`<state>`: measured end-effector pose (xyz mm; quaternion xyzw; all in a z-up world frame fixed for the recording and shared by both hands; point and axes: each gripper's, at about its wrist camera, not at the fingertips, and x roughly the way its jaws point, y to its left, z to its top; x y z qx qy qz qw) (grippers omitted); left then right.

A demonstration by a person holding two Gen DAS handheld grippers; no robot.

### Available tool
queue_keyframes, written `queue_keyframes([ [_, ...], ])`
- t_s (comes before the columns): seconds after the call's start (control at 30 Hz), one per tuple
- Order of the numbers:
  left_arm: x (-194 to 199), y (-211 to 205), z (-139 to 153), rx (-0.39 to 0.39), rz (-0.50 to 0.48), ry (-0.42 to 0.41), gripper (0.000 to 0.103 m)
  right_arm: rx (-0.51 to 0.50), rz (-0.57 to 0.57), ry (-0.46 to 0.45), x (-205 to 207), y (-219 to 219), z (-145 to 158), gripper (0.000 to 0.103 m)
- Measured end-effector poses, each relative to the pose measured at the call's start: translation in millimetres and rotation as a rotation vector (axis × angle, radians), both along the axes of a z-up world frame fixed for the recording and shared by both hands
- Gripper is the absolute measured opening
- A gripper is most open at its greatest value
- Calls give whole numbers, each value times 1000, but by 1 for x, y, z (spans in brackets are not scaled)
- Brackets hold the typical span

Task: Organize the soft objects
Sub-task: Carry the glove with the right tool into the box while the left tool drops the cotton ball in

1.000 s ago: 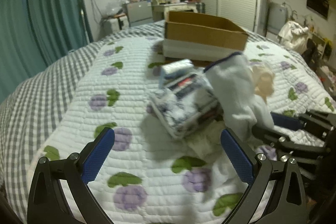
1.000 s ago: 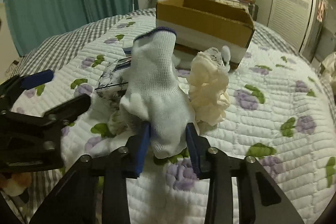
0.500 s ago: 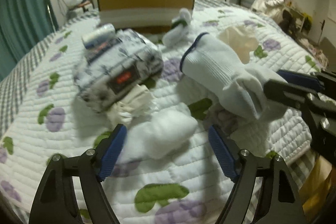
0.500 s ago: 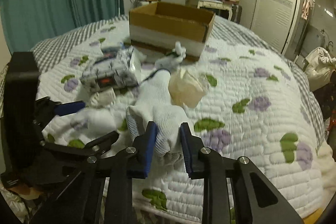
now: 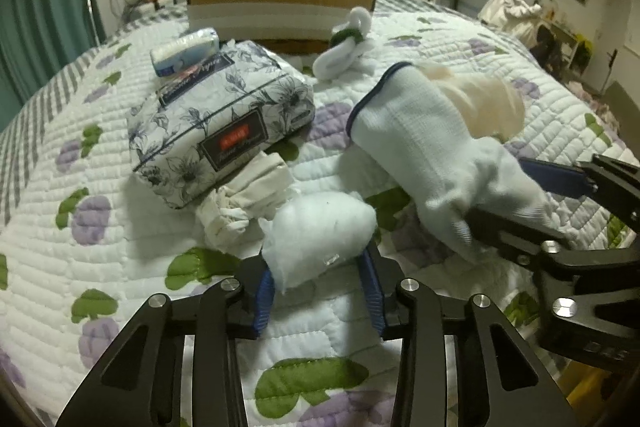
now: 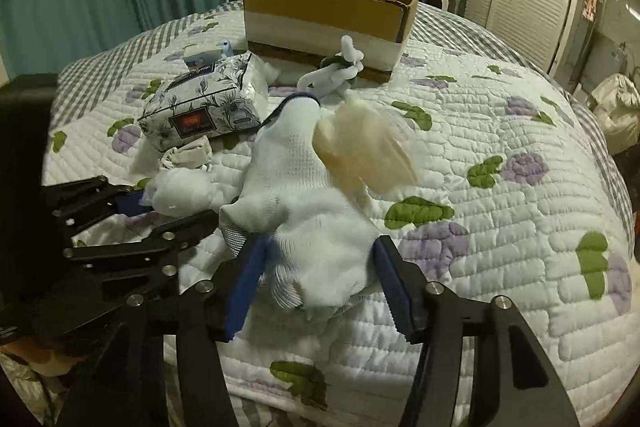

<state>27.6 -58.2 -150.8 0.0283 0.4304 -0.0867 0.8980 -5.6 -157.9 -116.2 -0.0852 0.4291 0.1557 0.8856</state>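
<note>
My left gripper (image 5: pixel 320 291) is down on the quilted bedspread (image 5: pixel 100 227), and its blue pads sit right against both sides of a white cotton wad (image 5: pixel 320 235), jaws narrowed onto it, so I have that puff pinched at its near end. Just behind it lies a crumpled white cloth (image 5: pixel 248 195), touching the wad and tucked against the front corner of the floral tissue pack (image 5: pixel 216 123). A small rolled packet (image 5: pixel 186 49) rests on the far end of that pack. Over on my right gripper (image 6: pixel 320 279), the fingers are spread fairly wide with the white knit glove (image 6: pixel 304 195) lying between them; the pads flank the glove's finger end, but they look slack rather than pressed in, and I cannot tell for sure whether they grip it. The glove's blue-trimmed cuff points away toward the cardboard box (image 6: pixel 328 11), which stands open at the far side of the bed. A cream fabric piece (image 6: pixel 360 147) lies just beside the glove on its right, touching it. Near the box's front wall sits a white twisted soft toy (image 6: pixel 336 71) with a dark green patch.
</note>
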Motion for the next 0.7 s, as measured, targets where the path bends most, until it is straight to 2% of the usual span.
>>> queue_keyframes([
  [0.17,-6,5,14,-1,14,-28,36,3,-4,29,4,0,-8,64],
  [0.2,-7,5,17,-3,18,-34,36,0,1,26,3,0,-8,61],
  [0.23,-9,6,21,-7,22,-42,36,0,7,24,2,1,-7,52],
  [0.33,-15,7,35,-18,28,-72,36,15,8,-5,-4,-2,2,44],
  [0.57,-19,7,79,-47,25,-157,36,109,10,-135,-19,-13,59,41],
  [0.7,-3,4,110,-43,11,-211,36,164,12,-199,-7,-21,100,41],
])
